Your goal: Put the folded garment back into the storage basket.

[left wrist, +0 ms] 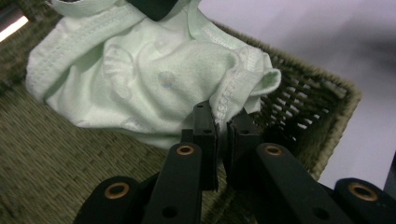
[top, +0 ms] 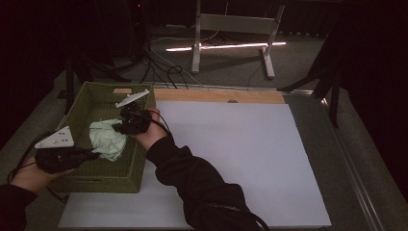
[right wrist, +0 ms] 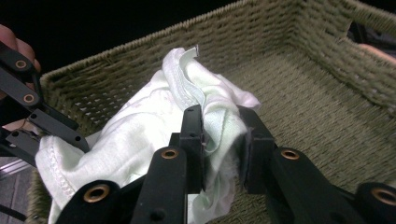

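A pale green cloth (top: 108, 138) lies bunched inside a green woven basket (top: 96, 184) at the table's left. My left gripper (top: 96, 155) reaches in over the basket's near-left side. Its jaws are shut on the stitched hem of the cloth (left wrist: 154, 79), pinched at the left gripper (left wrist: 223, 122). My right gripper (top: 119, 127) comes in from the right over the basket's rim and is shut on a raised fold of the cloth (right wrist: 140, 126), gripped at the right gripper (right wrist: 219, 135). The left gripper (right wrist: 70, 135) holds the cloth's other end there.
The basket's woven floor (right wrist: 303, 93) lies bare beyond the cloth. A white sheet (top: 231, 154) covers the table to the right of the basket, with a wooden strip (top: 216, 95) along its far edge. Cables and a table frame (top: 231, 24) stand on the floor beyond.
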A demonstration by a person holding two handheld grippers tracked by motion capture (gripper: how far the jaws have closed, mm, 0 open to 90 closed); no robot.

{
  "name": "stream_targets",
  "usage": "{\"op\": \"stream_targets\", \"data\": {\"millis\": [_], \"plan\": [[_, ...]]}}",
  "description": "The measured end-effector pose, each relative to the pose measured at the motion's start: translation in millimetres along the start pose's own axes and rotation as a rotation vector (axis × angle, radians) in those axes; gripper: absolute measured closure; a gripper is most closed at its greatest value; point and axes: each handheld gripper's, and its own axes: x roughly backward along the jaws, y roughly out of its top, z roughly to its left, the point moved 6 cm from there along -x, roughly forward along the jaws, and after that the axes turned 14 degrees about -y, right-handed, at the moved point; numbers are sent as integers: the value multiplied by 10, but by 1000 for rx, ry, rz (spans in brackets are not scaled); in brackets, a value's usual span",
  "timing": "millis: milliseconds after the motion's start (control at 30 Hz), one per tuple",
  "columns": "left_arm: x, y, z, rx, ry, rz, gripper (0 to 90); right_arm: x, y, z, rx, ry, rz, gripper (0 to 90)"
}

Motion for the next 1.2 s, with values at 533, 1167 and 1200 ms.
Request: {"op": "stream_targets", "data": {"millis": [533,1167,1200], "plan": [[-188,-95,206,20,18,89,687,-348,-187,-105,-35,-72,88,560],[-146,86,149,114,92,-9,27,-219,-148,-9,21,7,11,100],[-146,94,141,113,94,-12,22,-208,-142,1,23,9,1,100]]}}
